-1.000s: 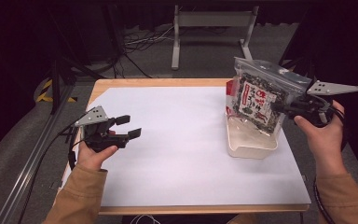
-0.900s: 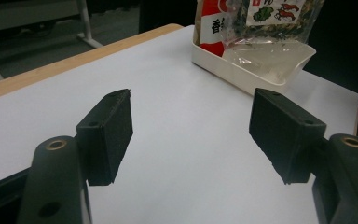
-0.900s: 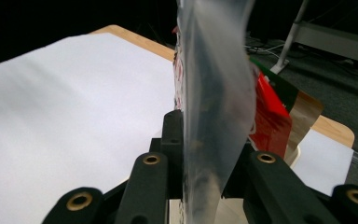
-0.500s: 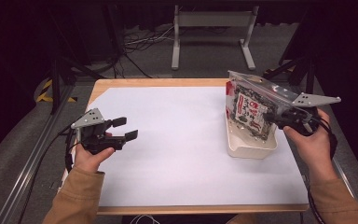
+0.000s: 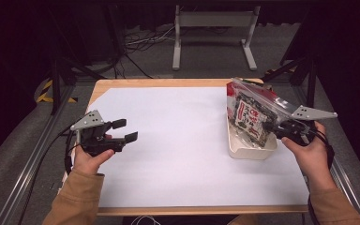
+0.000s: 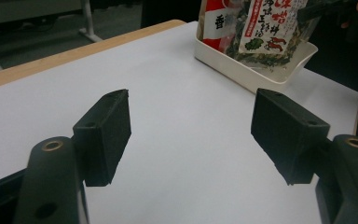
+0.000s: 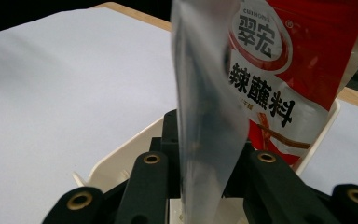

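A clear plastic bag (image 5: 251, 110) holding printed snack packets stands tilted in a white tray (image 5: 251, 152) at the right of the table. My right gripper (image 5: 274, 127) is shut on the bag's right edge. In the right gripper view the bag's film (image 7: 205, 116) is pinched between the jaws of that gripper (image 7: 205, 172), with a red packet (image 7: 284, 56) behind it. My left gripper (image 5: 125, 130) hovers open over the white sheet at the left, nothing between its jaws. Its own view shows the gripper (image 6: 193, 135) pointing toward the bag (image 6: 256, 23) and tray (image 6: 242, 77).
A white sheet (image 5: 178, 140) covers most of the wooden table (image 5: 122, 83). A metal stand (image 5: 213, 28) and cables lie on the floor beyond the far edge. A rail (image 5: 33, 159) runs along the table's left side.
My right gripper has come down with the bag, whose bottom now sits in the tray. The left gripper has stayed where it was.
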`<state>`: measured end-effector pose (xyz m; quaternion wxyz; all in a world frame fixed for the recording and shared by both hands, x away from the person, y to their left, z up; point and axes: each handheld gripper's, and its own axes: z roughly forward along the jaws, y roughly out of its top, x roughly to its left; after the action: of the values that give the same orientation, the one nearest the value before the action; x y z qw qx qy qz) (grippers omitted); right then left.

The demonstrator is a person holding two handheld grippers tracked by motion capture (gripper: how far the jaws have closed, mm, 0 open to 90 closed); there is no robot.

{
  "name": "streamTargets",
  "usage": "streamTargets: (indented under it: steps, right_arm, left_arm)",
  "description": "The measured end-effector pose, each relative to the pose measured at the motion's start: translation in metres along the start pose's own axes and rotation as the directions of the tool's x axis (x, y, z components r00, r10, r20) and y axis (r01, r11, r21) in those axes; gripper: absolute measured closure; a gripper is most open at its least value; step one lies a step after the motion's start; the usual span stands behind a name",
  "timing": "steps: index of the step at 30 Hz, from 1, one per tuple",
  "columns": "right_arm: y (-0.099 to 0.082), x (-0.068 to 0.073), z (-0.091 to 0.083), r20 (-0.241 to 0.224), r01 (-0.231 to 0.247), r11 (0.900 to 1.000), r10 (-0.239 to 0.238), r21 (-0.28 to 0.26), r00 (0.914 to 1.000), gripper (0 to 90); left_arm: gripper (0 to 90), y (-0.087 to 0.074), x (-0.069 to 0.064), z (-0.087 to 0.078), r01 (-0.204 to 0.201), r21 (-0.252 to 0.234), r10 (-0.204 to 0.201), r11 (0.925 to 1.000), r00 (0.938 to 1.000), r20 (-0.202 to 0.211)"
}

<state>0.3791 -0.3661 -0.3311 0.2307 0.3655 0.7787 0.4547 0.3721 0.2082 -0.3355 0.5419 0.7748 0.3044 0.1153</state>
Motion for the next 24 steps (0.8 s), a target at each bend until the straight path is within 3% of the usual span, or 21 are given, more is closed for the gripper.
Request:
streamTargets:
  steps: [8, 11, 14, 19, 24]
  right_arm:
    - [0.003, -0.009, -0.004, -0.015, -0.048, 0.9986, 0.047, -0.022, 0.9988, 72.7]
    - [0.003, -0.012, -0.007, -0.006, -0.059, 0.9961, 0.059, -0.066, 0.9983, 53.6]
    - [-0.001, -0.013, -0.013, 0.003, -0.070, 0.9919, 0.071, -0.106, 0.9975, 43.2]
    - [-0.008, -0.009, -0.026, 0.038, -0.063, 0.9914, 0.068, -0.115, 0.9970, 35.8]
    - [-0.017, -0.003, -0.041, 0.053, -0.067, 0.9906, 0.074, -0.119, 0.9959, 34.0]
  left_arm:
    - [28.8, -0.002, 0.000, 0.000, 0.006, 0.001, -0.006, 1.0000, 1.0000, 0.002]
    - [28.8, -0.004, 0.000, -0.002, 0.005, 0.002, -0.005, 1.0000, 1.0000, -0.001]
    - [28.8, -0.007, -0.001, -0.005, 0.006, -0.003, -0.006, 1.0000, 1.0000, -0.007]
    - [28.8, -0.012, -0.006, -0.013, -0.001, -0.017, 0.000, 0.9999, 0.9999, -0.017]
    - [28.8, -0.018, -0.012, -0.020, -0.003, -0.028, 0.002, 0.9996, 0.9998, -0.021]
